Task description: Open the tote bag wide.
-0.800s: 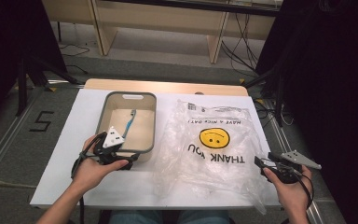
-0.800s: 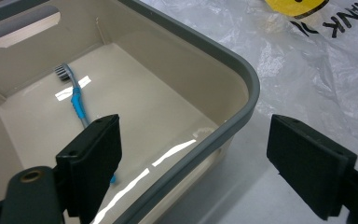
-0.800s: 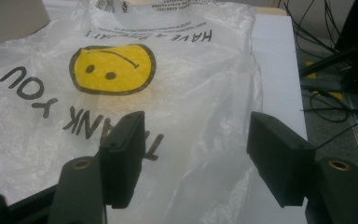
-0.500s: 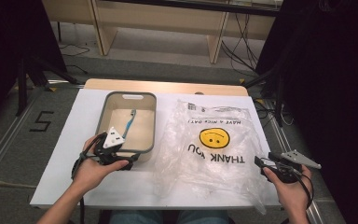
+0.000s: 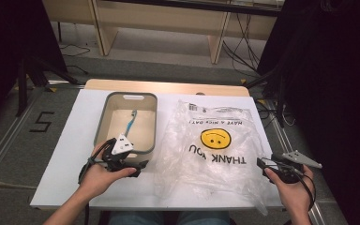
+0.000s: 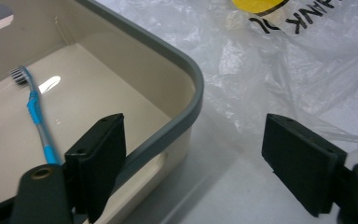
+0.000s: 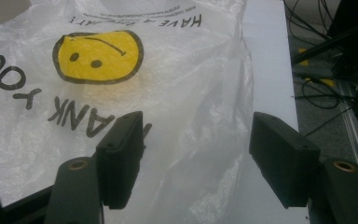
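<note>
Both grippers spread, holding nothing; I keep left gripper (image 5: 138,166) astride the bin (image 6: 186,74) rim, right gripper (image 5: 261,165) low at the bag (image 7: 200,93) edge.

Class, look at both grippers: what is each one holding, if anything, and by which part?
Nothing is held. The left gripper stands open at the corner of the bin; the right gripper stands open over the plastic bag.
</note>
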The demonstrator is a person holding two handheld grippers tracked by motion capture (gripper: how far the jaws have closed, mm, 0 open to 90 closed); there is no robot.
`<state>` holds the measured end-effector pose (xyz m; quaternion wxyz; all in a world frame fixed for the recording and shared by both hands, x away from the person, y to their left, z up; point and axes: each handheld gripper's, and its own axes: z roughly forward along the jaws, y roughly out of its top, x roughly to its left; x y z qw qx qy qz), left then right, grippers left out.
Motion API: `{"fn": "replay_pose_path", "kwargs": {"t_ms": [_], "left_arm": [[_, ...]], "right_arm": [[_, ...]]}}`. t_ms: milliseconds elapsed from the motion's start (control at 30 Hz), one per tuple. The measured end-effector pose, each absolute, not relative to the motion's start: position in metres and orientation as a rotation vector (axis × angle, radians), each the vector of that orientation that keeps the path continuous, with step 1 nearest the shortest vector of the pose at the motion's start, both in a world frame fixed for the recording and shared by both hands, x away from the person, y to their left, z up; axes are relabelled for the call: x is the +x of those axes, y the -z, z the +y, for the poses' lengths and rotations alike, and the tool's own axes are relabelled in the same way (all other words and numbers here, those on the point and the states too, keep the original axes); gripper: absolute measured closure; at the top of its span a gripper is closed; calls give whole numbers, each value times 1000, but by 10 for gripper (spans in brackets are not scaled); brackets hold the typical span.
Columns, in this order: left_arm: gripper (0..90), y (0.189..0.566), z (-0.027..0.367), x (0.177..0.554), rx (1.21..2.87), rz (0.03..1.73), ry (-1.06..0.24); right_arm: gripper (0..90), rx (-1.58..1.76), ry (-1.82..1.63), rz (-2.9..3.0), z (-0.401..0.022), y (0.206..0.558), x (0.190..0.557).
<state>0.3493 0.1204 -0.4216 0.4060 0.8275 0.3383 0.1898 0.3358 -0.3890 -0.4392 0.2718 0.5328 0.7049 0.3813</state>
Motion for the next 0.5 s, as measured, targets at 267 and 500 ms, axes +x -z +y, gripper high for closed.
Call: {"fn": "replay_pose_path", "kwargs": {"t_ms": [267,500], "left_arm": [[258,415,104,339,2074,805,-480],[283,421,95,335,2105,787,-443]], "right_arm": [[350,1454,-999,1897,-392,441,335],[347,1461,-992,1905,-391,441,335]]}}
